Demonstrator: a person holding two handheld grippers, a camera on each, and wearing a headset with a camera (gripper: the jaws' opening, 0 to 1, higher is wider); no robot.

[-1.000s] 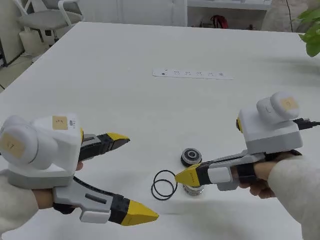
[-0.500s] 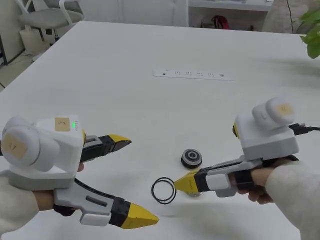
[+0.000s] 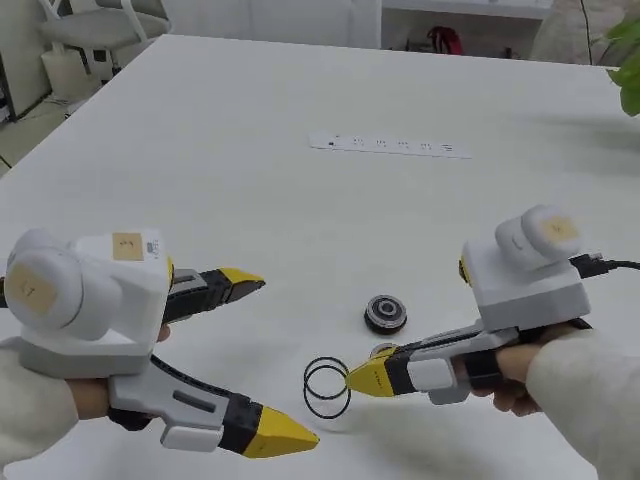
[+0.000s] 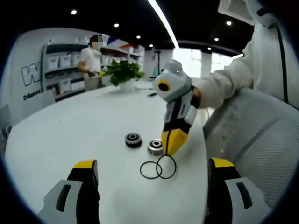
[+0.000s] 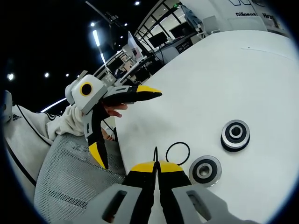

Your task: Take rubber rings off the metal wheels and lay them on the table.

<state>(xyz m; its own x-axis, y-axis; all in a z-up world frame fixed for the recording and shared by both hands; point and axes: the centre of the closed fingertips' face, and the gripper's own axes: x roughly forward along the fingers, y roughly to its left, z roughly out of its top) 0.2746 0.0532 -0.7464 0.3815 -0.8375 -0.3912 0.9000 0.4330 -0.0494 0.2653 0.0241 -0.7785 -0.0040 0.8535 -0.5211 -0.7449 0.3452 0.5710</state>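
1. White table [image 3: 300,200] runs broad and bare from its left edge. A chair [image 3: 95,30] stands off the far left corner.
2. The left gripper [image 3: 284,360] hangs over the near left part. Its jaws are spread wide and hold nothing. There is open surface ahead of it and to its left.
3. One flat ring [image 5: 167,154] lies on the table between the two grippers, just ahead of the right one's tips.
4. The right gripper [image 3: 362,378] points left, low over the table, its jaws pressed together on a second ring, the held ring [image 5: 155,154]. I cannot tell whether that ring's lower edge touches the table.
5. Beside those jaws sits the bare wheel [image 5: 204,170], with its grey metal rim showing. The dark wheel [image 3: 385,313] lies just beyond it with a black band around it. The two wheels are near each other but apart.
6. Farther out, a power strip [image 3: 390,146] lies flat at mid-table, well clear of the work. A plant [image 3: 625,70] leans in at the far right edge.
7. From the head the two rings overlap and read as a flat pair, and the right gripper half covers the bare wheel. The right gripper view shows the held ring edge-on between the jaws, apart from the flat ring, and both wheels whole.
8. The left gripper view shows the held ring hanging from the yellow tips. It also shows a person [image 4: 91,58] standing by shelves past the table's far end.
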